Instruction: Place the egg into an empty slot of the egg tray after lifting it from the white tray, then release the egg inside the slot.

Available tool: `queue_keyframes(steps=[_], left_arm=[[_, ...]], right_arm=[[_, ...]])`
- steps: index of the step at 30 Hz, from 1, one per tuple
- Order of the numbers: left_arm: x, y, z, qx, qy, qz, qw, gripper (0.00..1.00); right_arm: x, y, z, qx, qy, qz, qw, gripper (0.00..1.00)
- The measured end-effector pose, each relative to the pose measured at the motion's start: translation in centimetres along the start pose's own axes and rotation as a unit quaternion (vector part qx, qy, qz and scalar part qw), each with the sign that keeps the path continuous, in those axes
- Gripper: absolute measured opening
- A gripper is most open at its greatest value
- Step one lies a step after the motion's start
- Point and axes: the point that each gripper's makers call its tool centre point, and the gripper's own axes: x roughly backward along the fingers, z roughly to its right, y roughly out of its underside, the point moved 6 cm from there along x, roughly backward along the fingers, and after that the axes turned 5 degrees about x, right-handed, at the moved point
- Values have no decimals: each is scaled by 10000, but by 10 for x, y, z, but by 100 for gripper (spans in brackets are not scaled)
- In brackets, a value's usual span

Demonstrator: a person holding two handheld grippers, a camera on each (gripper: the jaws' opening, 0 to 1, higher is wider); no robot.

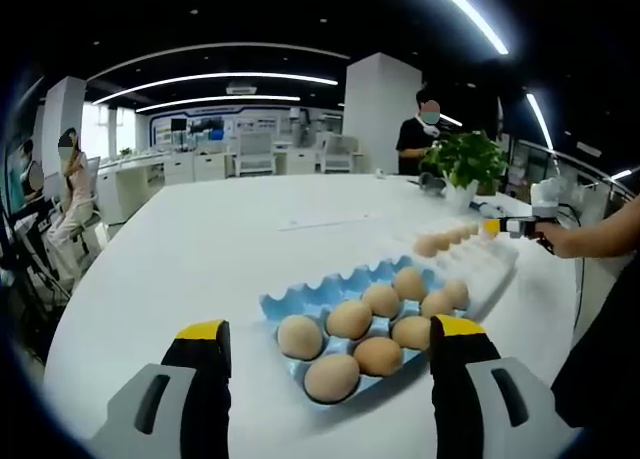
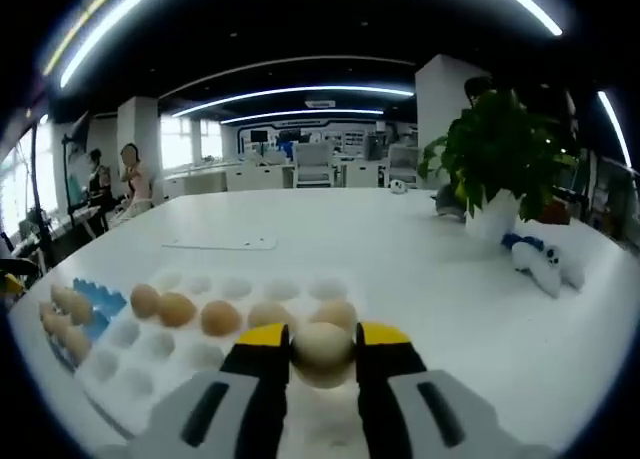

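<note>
Two trays lie side by side on the white table. In the left gripper view, the blue egg tray sits nearest, holding eight brown eggs packed in its cups toward the near end, with bare cups along its far edge. Just beyond it, touching or nearly so, is the white tray, with a row of eggs along its far side. The left tongs hang above the table short of the blue tray, jaws spread wide and holding nothing.

In the right gripper view, the right tongs are closed on one pale egg, pinched between the yellow tips over the white tray. A row of four brown eggs lies in that tray just behind the held one. The same tongs appear in the left gripper view, in a person's hand at the far end of the white tray. A potted plant stands farther back on the table.
</note>
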Motion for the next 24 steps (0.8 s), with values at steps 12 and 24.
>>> queue_keyframes(steps=[12, 24], left_arm=[[-1, 1, 3, 45, 68, -20, 10000, 86], [-2, 5, 3, 250, 94, -93, 9996, 100]], right_arm=[[2, -20, -38, 43, -554, 225, 9982, 25], [1, -33, -103, 372, -1525, 364, 9869, 25]])
